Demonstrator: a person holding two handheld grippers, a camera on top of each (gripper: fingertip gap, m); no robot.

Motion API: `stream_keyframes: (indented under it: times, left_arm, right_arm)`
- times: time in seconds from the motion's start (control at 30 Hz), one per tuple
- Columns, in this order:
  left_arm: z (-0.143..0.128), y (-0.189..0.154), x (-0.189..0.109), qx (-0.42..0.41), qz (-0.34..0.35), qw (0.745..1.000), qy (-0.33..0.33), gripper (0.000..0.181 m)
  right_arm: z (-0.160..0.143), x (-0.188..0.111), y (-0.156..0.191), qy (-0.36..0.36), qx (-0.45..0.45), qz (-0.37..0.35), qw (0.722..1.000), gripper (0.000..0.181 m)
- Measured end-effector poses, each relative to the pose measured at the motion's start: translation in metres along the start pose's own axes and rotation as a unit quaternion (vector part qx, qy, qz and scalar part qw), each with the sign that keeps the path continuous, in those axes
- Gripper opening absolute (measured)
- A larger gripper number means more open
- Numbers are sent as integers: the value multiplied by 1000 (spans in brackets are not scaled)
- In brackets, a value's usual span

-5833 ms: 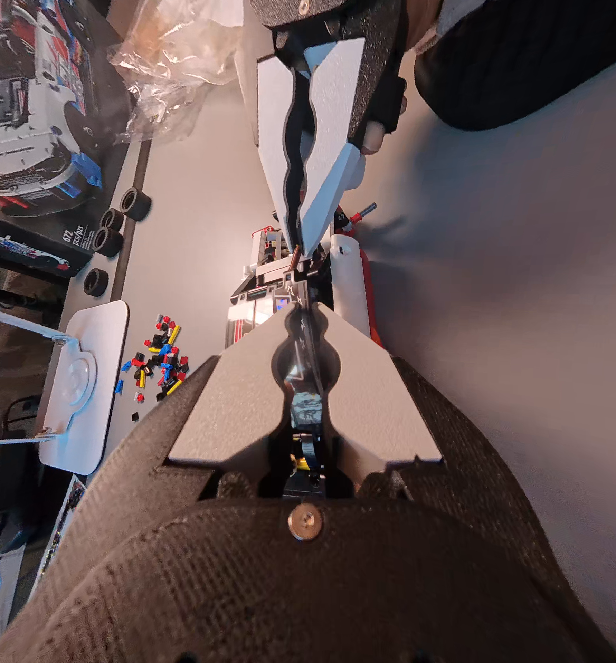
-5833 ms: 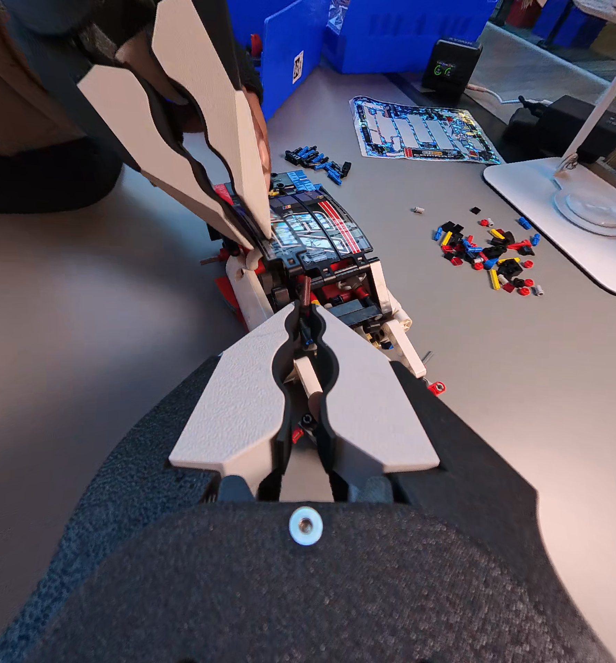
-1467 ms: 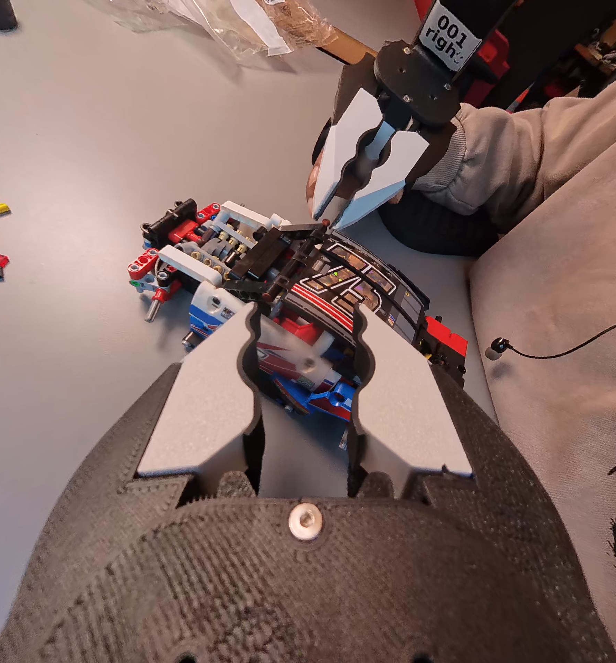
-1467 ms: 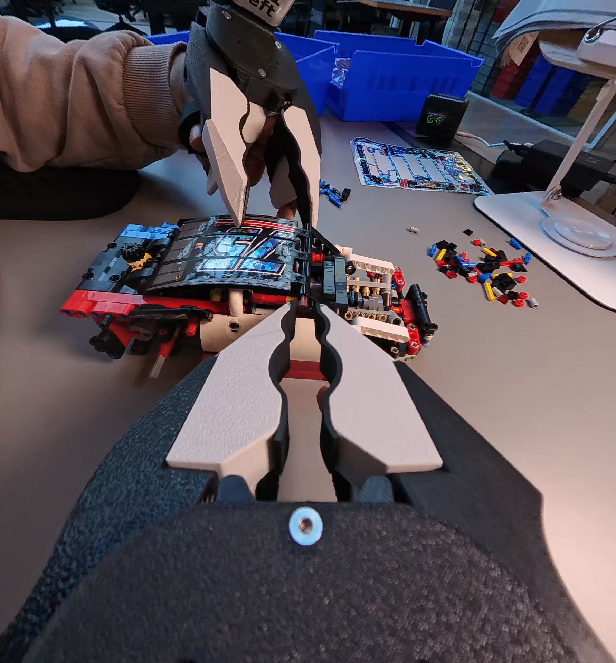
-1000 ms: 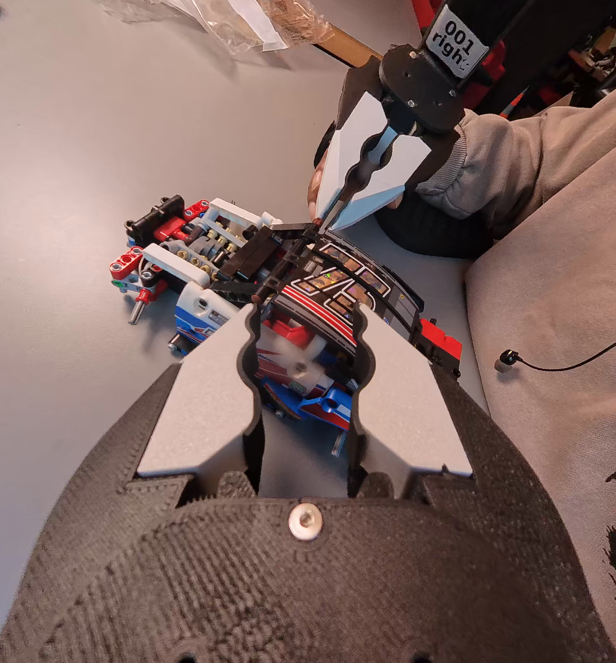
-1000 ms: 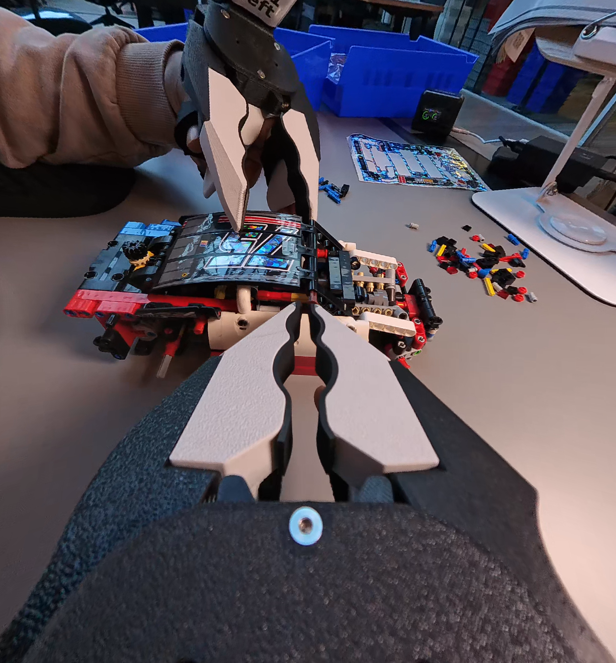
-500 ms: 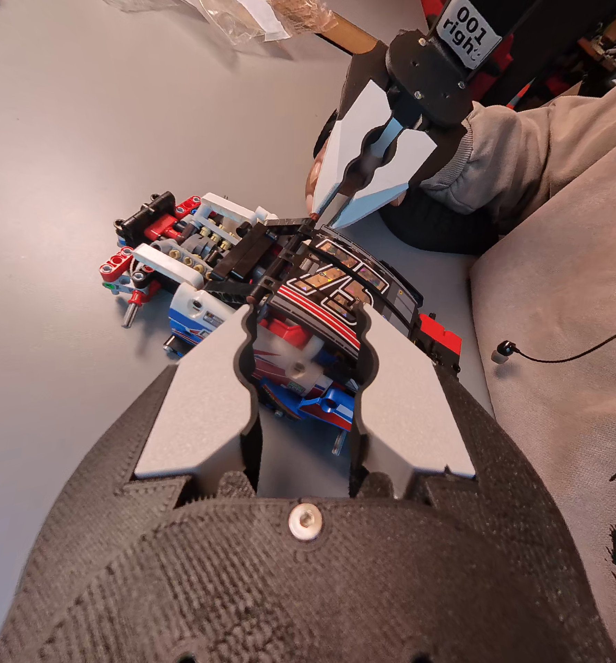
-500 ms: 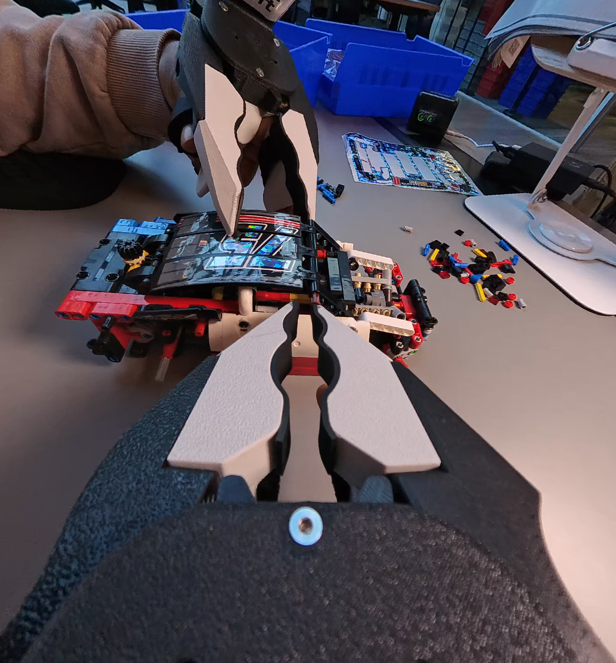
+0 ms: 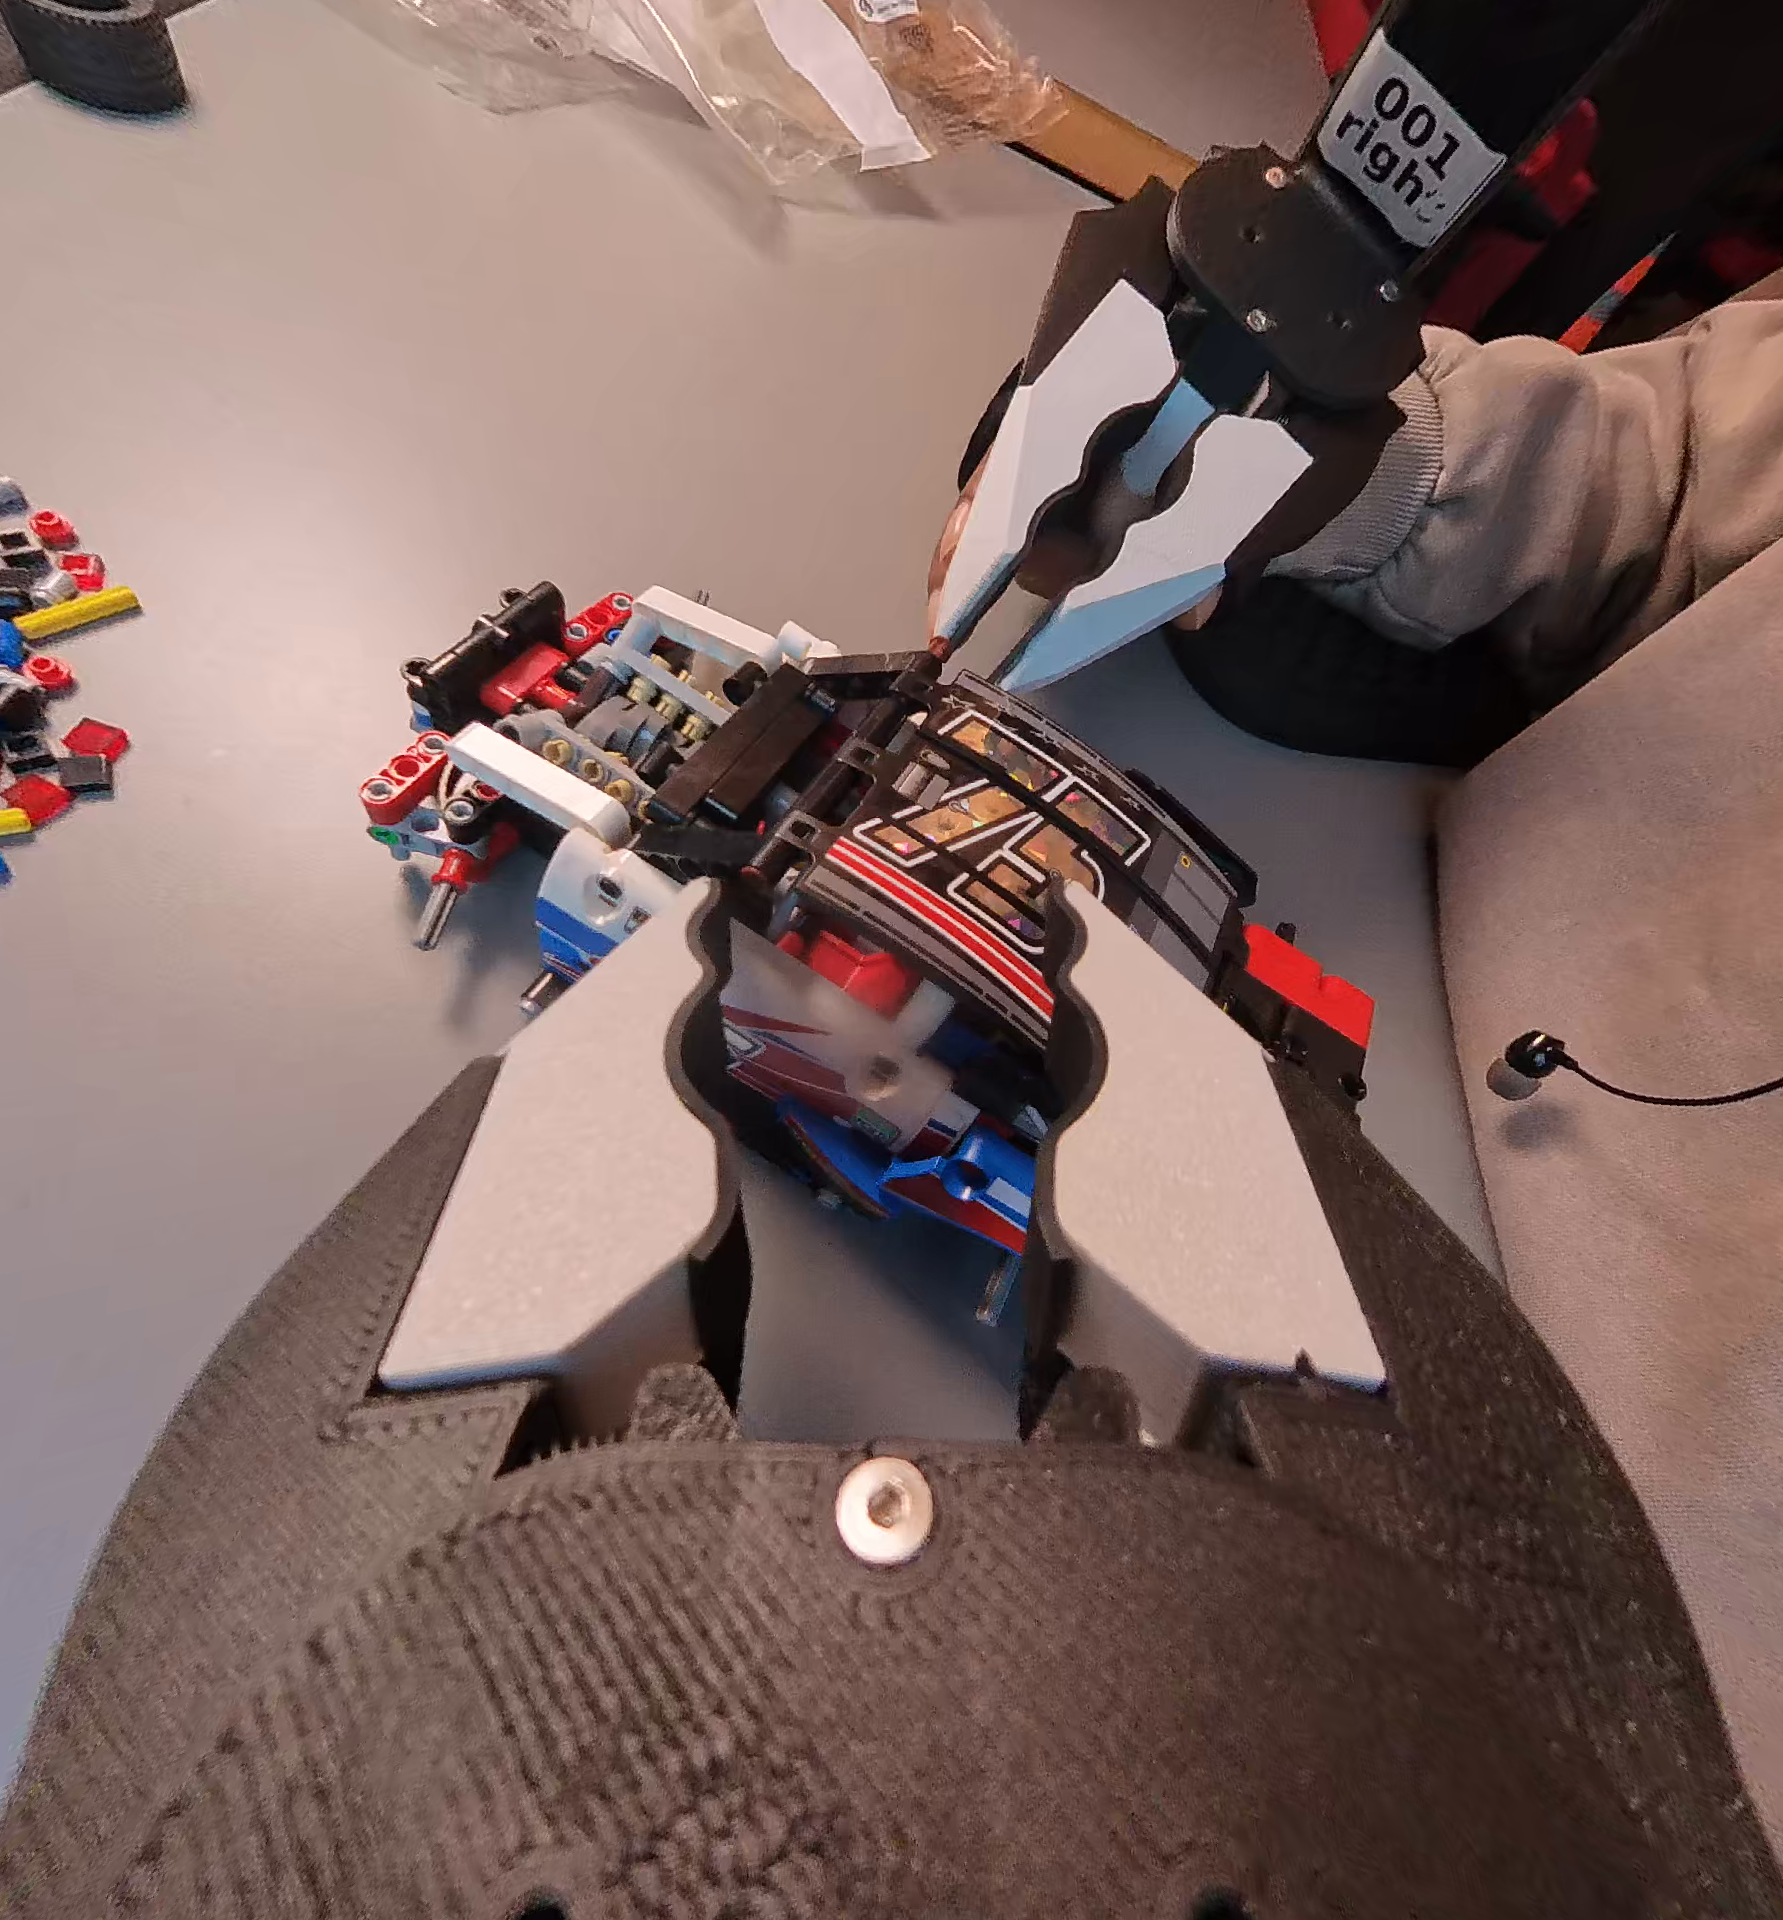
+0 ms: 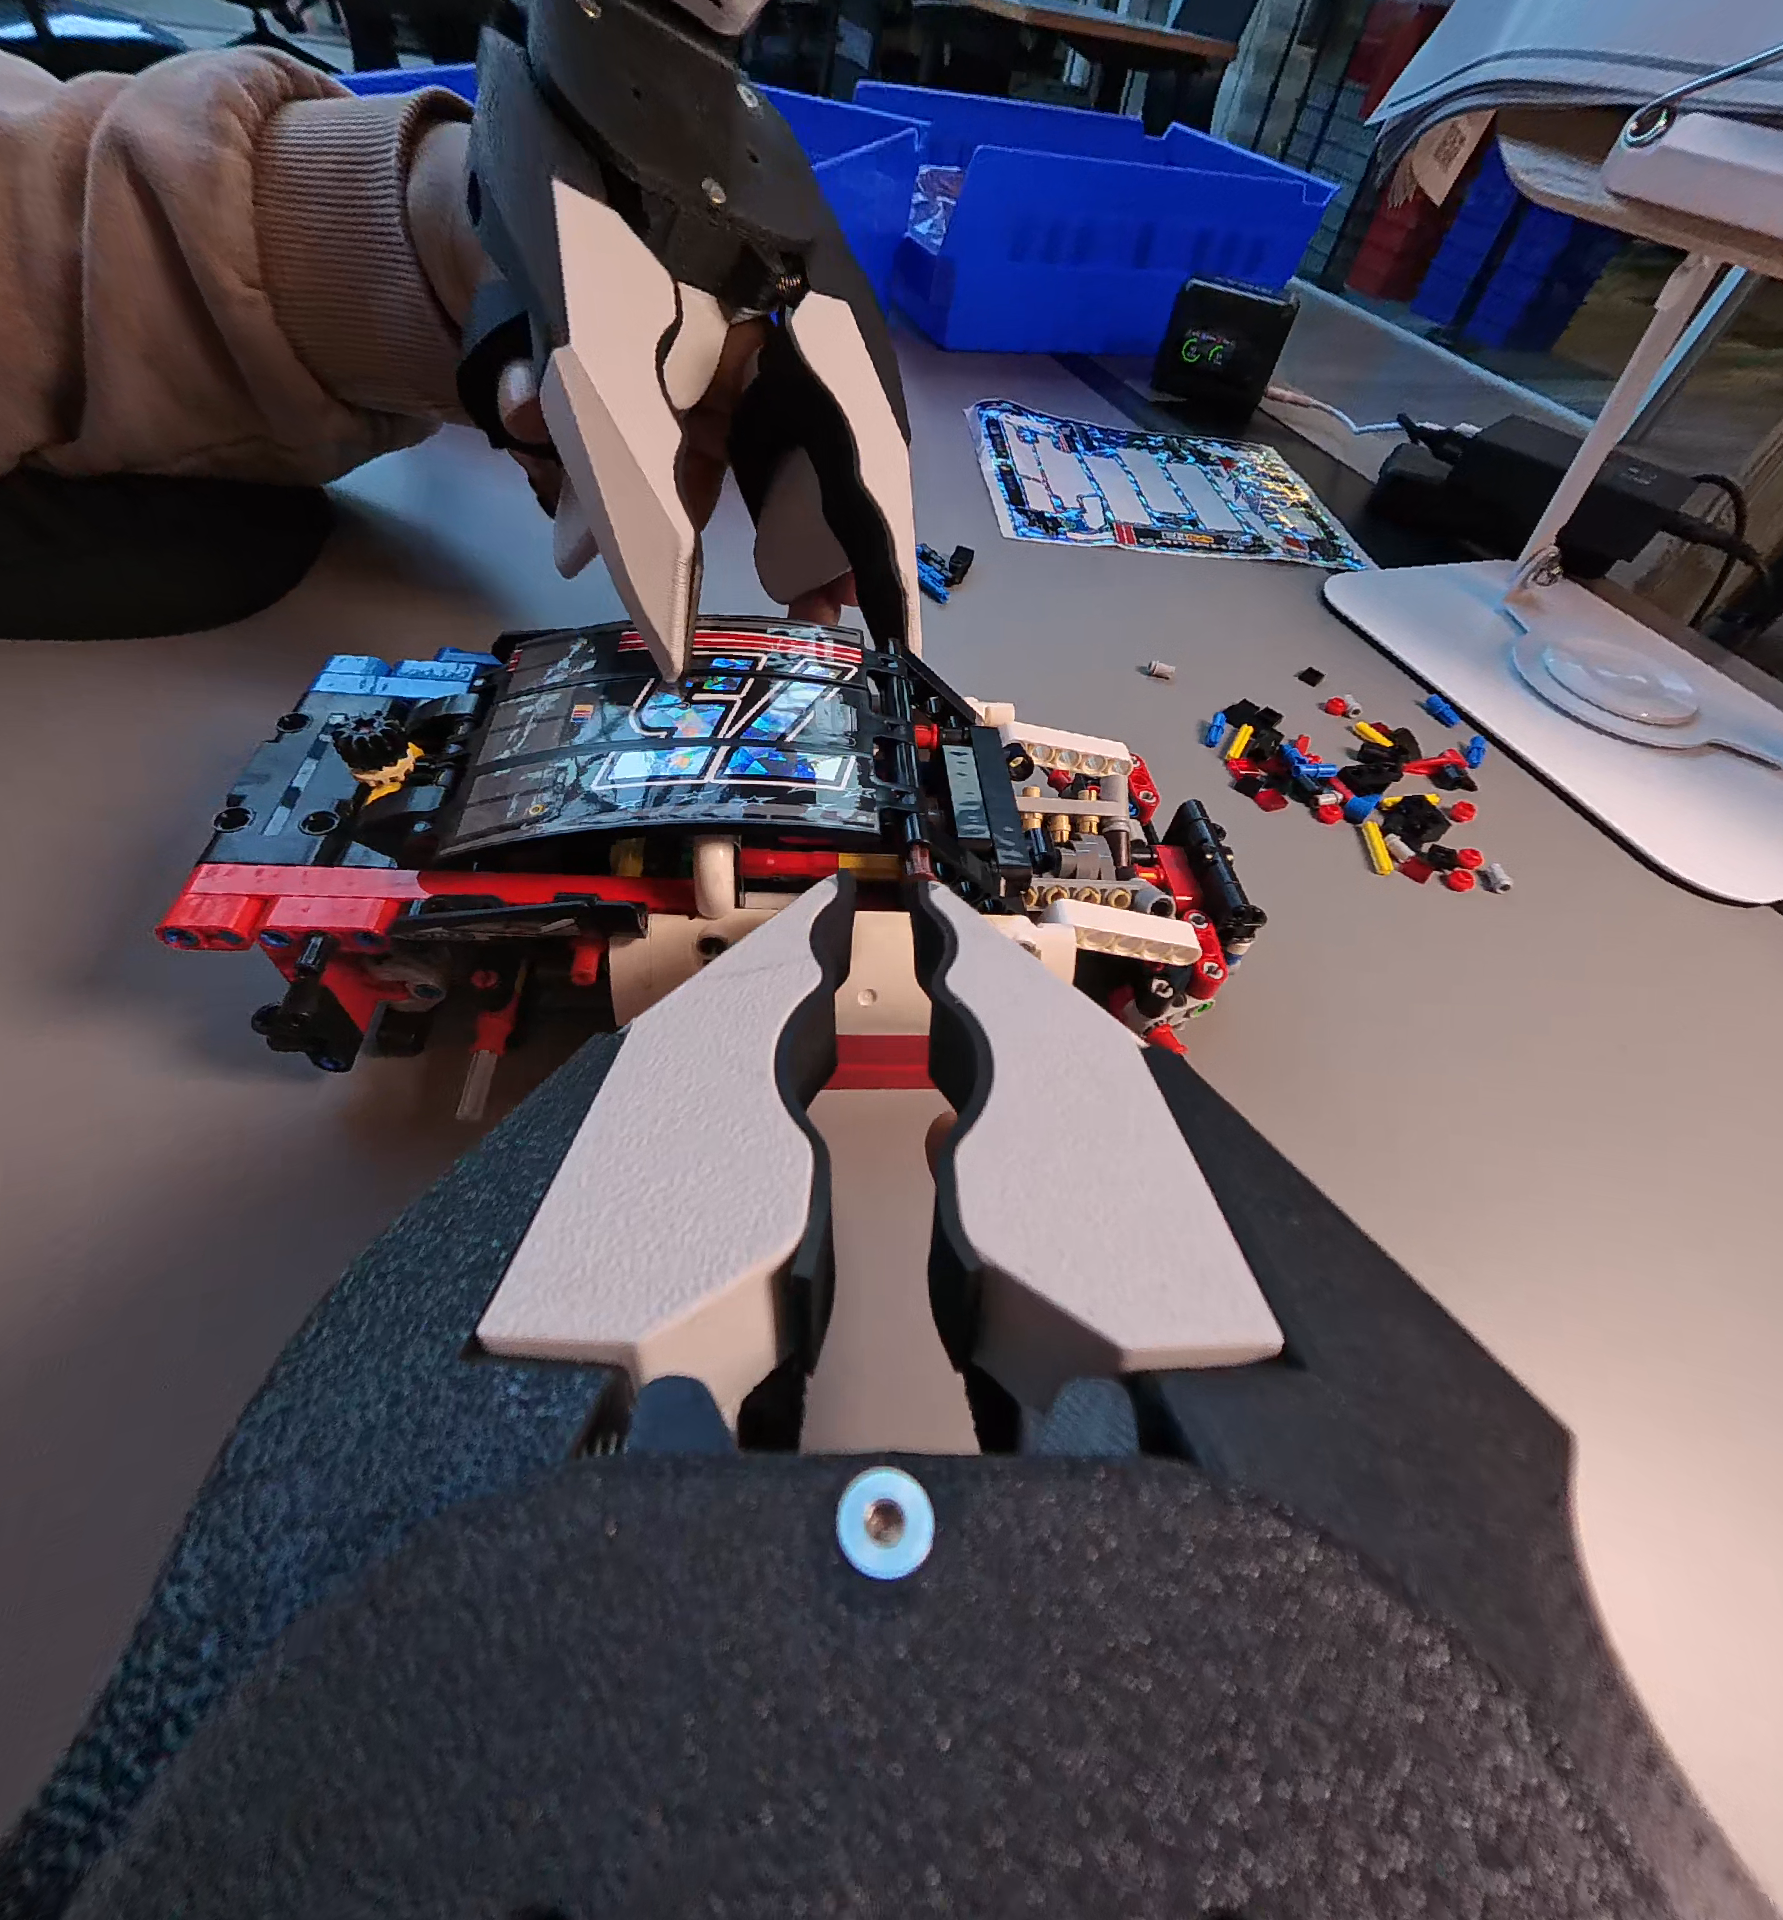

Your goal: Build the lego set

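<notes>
Left wrist view: the left gripper (image 9: pixel 882 914) fills the lower half, its fingers (image 9: pixel 596 1122) spread wide apart w/ nothing between them, hanging over the near side of a part-built lego car (image 9: pixel 866 831) that lies on the grey surface (image 9: pixel 347 364). The car's black curved roof panel (image 9: pixel 991 831) w/ shiny stickers sits between the fingertips; the car's near blue-and-white side is blurred and partly hidden behind the fingers. Beyond it the right gripper (image 9: pixel 975 660) comes down from top right, fingers a little apart, one tip at the roof panel's far edge; cannot tell if it touches. A pile of small loose pieces (image 9: pixel 4 665) lies at the left edge, cut off by the frame. Clear plastic bags (image 9: pixel 762 83) lie at the top, also cut off. A grey sleeve (image 9: pixel 1593 468) shows at right. Right wrist view: the right gripper (image 10: pixel 876 883) has its fingers (image 10: pixel 700 1122) slightly apart, gripping nothing, tips just at the car's (image 10: pixel 658 831) near side, hiding a white section there. The left gripper (image 10: pixel 793 655) reaches down from above, fingers wide, one tip on the roof panel (image 10: pixel 679 769), the other at the panel's right end. The loose pieces (image 10: pixel 1354 774) lie to the right, near a white lamp base (image 10: pixel 1593 727). A sticker sheet (image 10: pixel 1157 488) and blue bins (image 10: pixel 1095 239) lie farther back; a small dark device (image 10: pixel 1225 338) there is too small to make out.
</notes>
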State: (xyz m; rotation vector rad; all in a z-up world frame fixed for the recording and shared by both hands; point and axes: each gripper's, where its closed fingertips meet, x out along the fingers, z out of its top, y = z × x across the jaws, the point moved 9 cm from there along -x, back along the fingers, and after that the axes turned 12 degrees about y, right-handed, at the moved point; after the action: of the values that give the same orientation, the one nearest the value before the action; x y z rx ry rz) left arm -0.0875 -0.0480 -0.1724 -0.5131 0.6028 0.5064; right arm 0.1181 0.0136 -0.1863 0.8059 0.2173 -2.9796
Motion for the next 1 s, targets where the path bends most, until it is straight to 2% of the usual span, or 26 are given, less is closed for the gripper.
stream_keyframes:
  times: [0.33, 0.5, 1.0]
  left_arm:
    - [4, -10, 1, 25, 58, 998, 12, 55]
    - [4, -10, 1, 22, 57, 998, 11, 55]
    - [4, -10, 0, 31, 56, 998, 21, 56]
  right_arm:
    - [0, 1, -1, -4, 19, -11, 1000, 5]
    - [-1, 1, -2, -7, 23, -23, 999, 0]
    - [1, 2, 0, -5, -9, -41, 999, 0]
